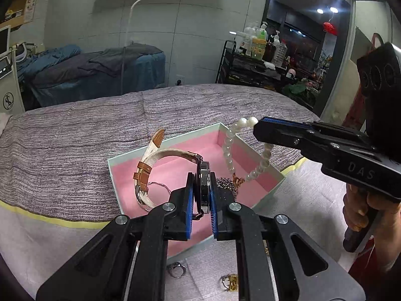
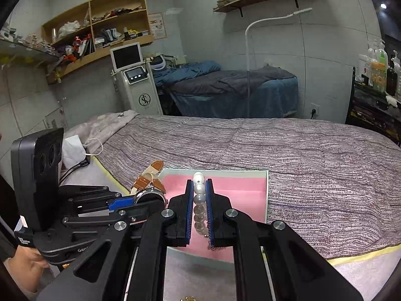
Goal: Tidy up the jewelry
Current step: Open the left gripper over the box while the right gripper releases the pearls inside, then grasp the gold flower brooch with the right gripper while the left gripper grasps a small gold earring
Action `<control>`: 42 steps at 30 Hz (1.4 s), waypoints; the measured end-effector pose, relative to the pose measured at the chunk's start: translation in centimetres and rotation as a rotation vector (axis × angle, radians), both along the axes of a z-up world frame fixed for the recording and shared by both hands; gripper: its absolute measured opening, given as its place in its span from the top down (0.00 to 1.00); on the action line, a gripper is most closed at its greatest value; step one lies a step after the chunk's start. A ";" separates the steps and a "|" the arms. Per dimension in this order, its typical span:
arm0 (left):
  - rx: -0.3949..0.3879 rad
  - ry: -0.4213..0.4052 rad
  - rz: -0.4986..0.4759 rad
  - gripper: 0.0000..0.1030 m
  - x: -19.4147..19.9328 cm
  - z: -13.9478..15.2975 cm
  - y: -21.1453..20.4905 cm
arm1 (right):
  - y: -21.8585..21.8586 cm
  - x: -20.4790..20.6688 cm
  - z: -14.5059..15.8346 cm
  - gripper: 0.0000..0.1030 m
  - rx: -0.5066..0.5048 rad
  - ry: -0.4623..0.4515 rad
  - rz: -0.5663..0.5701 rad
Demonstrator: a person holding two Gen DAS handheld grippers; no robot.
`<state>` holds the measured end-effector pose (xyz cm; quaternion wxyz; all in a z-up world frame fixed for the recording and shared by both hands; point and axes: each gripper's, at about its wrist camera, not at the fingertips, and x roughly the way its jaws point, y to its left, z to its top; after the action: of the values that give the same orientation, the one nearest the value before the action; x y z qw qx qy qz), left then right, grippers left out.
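A pale box with a pink lining [image 1: 175,168] lies on the bed; it also shows in the right wrist view [image 2: 250,195]. My left gripper [image 1: 202,175] is shut on a watch [image 1: 204,188] with a cream and tan strap [image 1: 147,173], held over the box. My right gripper [image 2: 199,181] is shut on a pearl bracelet [image 2: 199,200], also over the box. In the left wrist view the bracelet [image 1: 229,150] hangs from the right gripper [image 1: 258,125]. A dark chain [image 1: 226,184] lies in the box beneath it.
Two rings, one silver [image 1: 176,269] and one gold [image 1: 231,283], lie on the pale cloth in front of the box. A striped purple bedspread [image 2: 300,155] covers the bed. A white mask [image 2: 72,150] lies at the left edge.
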<state>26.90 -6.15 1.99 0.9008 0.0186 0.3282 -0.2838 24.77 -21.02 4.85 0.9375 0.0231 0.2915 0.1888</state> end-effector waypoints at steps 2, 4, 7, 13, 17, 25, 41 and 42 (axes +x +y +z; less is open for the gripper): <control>0.033 0.025 -0.013 0.89 1.0 -0.7 -0.8 | -0.3 1.7 -0.7 0.91 0.000 0.034 -0.015; 0.052 0.043 -0.017 0.89 1.6 -1.5 -1.3 | -0.5 2.9 -1.5 0.91 0.004 0.064 -0.031; 0.073 0.060 -0.018 0.89 2.4 -2.2 -1.9 | -0.8 4.6 -2.6 0.91 0.000 0.115 -0.047; 0.081 0.089 -0.007 0.89 3.6 -3.4 -2.7 | -1.0 6.6 -4.4 0.91 -0.042 0.178 -0.095; 0.105 0.068 -0.007 0.89 3.8 -3.9 -3.2 | -0.8 6.7 -4.7 0.85 -0.092 0.160 -0.114; 0.109 -0.004 0.024 0.43 3.3 -3.1 -3.0 | -1.1 5.4 -4.0 0.53 -0.143 0.056 -0.157; 0.012 -0.091 0.125 0.07 -6.3 -1.8 2.8 | -3.3 -3.9 -4.4 0.32 -0.177 0.087 -0.144; 0.005 -0.082 0.133 0.07 -6.8 -2.0 3.2 | -3.3 -4.4 -4.6 0.32 -0.181 0.098 -0.135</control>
<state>20.09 -2.91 0.00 0.9303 0.0106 0.2924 -0.2213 20.38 -24.28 0.24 0.9310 -0.0326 0.3504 0.0968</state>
